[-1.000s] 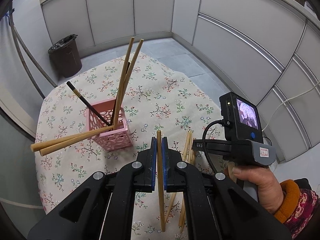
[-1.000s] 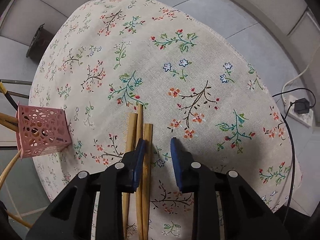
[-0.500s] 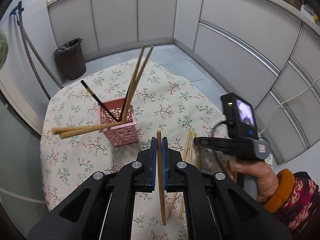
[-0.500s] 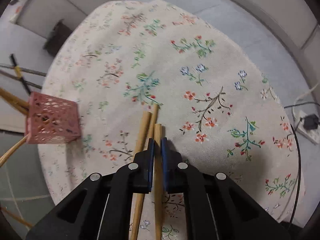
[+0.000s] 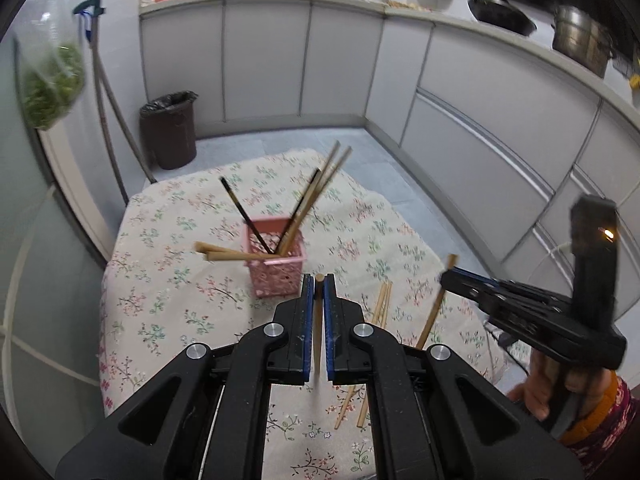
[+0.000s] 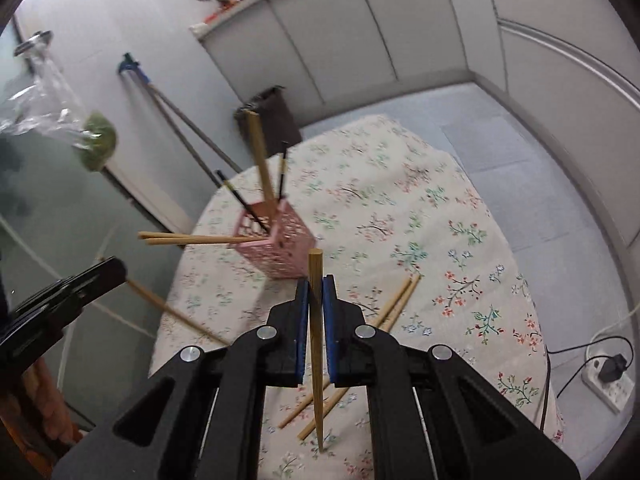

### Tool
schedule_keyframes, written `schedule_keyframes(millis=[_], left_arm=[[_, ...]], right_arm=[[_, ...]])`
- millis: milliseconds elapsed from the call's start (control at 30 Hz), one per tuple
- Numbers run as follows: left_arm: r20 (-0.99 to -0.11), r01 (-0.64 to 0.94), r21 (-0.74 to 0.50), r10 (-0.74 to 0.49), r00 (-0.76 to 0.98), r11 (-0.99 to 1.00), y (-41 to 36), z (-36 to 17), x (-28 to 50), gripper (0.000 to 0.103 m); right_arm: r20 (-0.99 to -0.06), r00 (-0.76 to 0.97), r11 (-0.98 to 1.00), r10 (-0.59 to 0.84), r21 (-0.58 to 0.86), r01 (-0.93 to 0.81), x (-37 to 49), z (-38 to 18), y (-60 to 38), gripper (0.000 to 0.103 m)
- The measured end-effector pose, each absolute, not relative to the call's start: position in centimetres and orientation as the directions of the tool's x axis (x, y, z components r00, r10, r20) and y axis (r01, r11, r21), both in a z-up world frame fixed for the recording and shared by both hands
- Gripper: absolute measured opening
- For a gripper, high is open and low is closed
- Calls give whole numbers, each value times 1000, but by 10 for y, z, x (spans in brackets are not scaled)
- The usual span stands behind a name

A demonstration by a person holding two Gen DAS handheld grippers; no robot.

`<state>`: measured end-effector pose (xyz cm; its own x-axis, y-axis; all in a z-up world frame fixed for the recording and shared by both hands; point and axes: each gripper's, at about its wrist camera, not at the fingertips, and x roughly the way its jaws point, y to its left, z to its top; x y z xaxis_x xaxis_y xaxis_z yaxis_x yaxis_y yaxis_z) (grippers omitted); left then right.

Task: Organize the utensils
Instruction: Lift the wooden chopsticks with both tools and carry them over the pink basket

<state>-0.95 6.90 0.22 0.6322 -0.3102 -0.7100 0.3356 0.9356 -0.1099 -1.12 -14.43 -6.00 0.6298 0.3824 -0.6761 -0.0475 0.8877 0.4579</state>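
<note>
- Left gripper (image 5: 319,280) is clamped tight on a single wooden chopstick (image 5: 318,320), the stick running straight down between its jaws, blunt end just poking past the tips — held lengthwise so it can be dropped end-first, I'd say.
- Right gripper (image 6: 316,280) is doing the same job: jaws pinched on its own chopstick (image 6: 316,340), thick end up, thin point hanging down over the tablecloth (image 6: 420,208).
- Both sticks are off the cloth and upright; that looks like the set-up for a drop into the basket.
- The pink basket (image 5: 276,268) sits near the middle of the table, ahead of both grippers, not yet under either one.
- It holds wooden chopsticks and dark ones, splayed out at loose angles; two lie almost flat across its rim, sticking out sideways. Those could block a clean entry, so coming in from above the open corner seems wise.
- Loose chopsticks (image 6: 394,300) lie on the cloth just beside the right gripper's jaws, waiting for pickup.
- My read: roughly midway, with several sticks left to collect.
</note>
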Motion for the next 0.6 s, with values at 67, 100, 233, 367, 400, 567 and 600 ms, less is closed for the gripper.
schedule_keyframes(millis=[67, 100, 233, 367, 400, 567, 600], left_arm=[[-684, 315, -119, -308, 661, 941, 75, 16, -9, 4], [-669, 305, -127, -308, 676, 944, 79, 25, -7, 4], [-619, 273, -149, -305, 724, 950, 89, 56, 2, 4], [-568, 254, -161, -300, 766, 954, 93, 87, 15, 4], [-555, 250, -163, -298, 777, 954, 93, 94, 18, 4], [-527, 227, -160, -277, 804, 961, 93, 110, 39, 4], [-523, 221, -163, -274, 807, 962, 93, 111, 44, 4]], right_arm=[[-647, 654, 884, 392, 463, -72, -18, -43, -144, 7], [-629, 670, 880, 396, 467, -82, -18, -31, -145, 7], [-565, 722, 873, 400, 475, -113, -15, 10, -149, 7], [-484, 781, 864, 396, 485, -138, -3, 52, -156, 7], [-465, 791, 859, 397, 493, -141, 1, 60, -158, 7], [-399, 832, 854, 386, 495, -159, 21, 85, -156, 7], [-393, 835, 856, 384, 490, -163, 27, 87, -154, 7]])
